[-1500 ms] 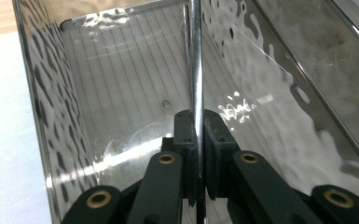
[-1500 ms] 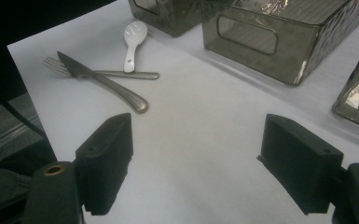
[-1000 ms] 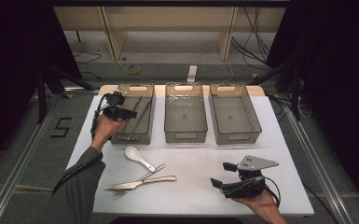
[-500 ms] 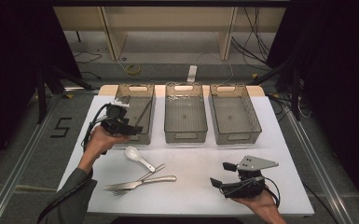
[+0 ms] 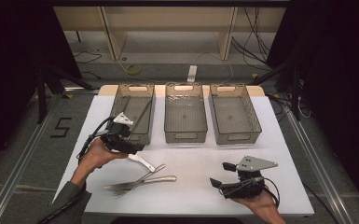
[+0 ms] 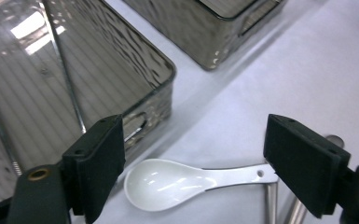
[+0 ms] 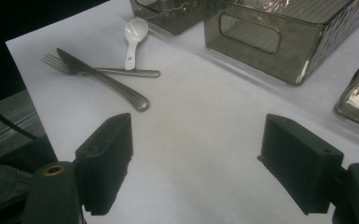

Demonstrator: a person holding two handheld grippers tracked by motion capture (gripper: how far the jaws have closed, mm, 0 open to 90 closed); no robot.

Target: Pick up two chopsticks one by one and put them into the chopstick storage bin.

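Now the left gripper [image 5: 131, 148] hangs over the white spoon [image 6: 177, 182].
Its jaws, just opening, stand wide with the spoon lying on the table between them, just near of the left bin [image 5: 135, 112]; the right gripper [image 5: 224, 175] gapes empty.

Right gripper [image 7: 196, 163] has its jaws wide apart over bare table [image 7: 200, 135], nothing between them. Spoon [image 7: 133, 41], fork [image 7: 98, 70] and knife [image 7: 103, 80] lie toward the far left edge, knife crossing the fork. Bins [image 7: 279, 35] along the far side.
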